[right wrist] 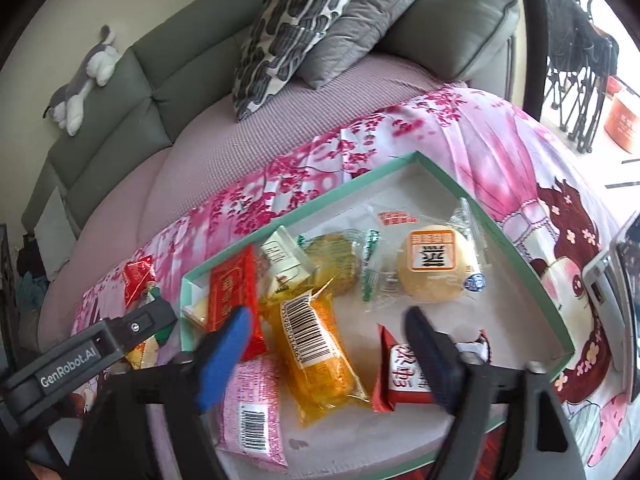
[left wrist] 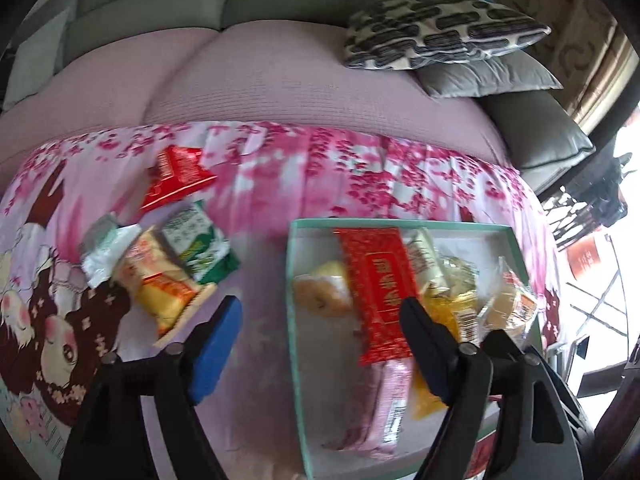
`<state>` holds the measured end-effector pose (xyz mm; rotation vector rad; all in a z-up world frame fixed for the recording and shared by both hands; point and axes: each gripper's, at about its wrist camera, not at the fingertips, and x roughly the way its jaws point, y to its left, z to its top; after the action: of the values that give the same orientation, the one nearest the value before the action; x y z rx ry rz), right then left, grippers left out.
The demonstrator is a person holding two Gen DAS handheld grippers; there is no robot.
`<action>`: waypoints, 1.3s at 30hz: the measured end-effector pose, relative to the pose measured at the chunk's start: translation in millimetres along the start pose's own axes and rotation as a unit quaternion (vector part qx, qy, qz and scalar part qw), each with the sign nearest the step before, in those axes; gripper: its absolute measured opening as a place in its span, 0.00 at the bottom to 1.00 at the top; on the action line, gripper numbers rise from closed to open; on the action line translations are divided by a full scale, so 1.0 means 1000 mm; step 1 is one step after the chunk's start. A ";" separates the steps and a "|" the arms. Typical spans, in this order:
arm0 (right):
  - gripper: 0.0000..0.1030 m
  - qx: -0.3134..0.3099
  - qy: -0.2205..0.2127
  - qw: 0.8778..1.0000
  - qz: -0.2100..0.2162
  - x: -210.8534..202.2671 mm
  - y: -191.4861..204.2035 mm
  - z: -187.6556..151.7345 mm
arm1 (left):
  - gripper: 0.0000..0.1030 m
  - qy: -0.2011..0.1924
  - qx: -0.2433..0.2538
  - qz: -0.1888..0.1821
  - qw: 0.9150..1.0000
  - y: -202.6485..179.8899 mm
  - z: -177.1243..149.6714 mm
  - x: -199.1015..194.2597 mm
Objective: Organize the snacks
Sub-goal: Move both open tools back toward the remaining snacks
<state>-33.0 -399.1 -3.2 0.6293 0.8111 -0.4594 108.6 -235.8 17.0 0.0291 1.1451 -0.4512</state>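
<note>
Snack sorting, mid-way: both claws empty over a part-filled box.

Left claw [left wrist: 320, 340] gapes across the mint-rimmed cardboard box [right wrist: 496, 224] wall, nothing between its pads; right claw [right wrist: 328, 344] spread wide above a glossy orange pack [right wrist: 320, 344] and a small red wrapper [right wrist: 404, 376], gripping neither. Box sits on a floral cloth [left wrist: 304, 168] over the sofa [left wrist: 248, 76]. Crinkly loose packets [left wrist: 172, 264] lie left of it; likely next: reach there, pinch one gently, since film wrappers slip.
</note>
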 end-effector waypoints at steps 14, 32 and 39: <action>1.00 -0.034 -0.006 0.999 0.012 0.005 0.023 -0.006 | 0.92 -0.021 -0.046 0.081 0.995 0.067 -0.023 -0.008; 1.00 -0.093 0.008 0.996 0.014 0.005 0.068 -0.022 | 0.92 -0.019 -0.088 0.149 0.985 0.135 -0.042 -0.020; 1.00 -0.140 0.020 0.989 0.039 0.007 0.107 -0.043 | 0.92 -0.025 -0.118 0.175 0.977 0.165 -0.043 -0.029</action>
<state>13.1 -293.3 5.4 0.4079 0.8668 -0.2556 120.4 -65.1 -9.5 0.0111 1.1095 -0.0010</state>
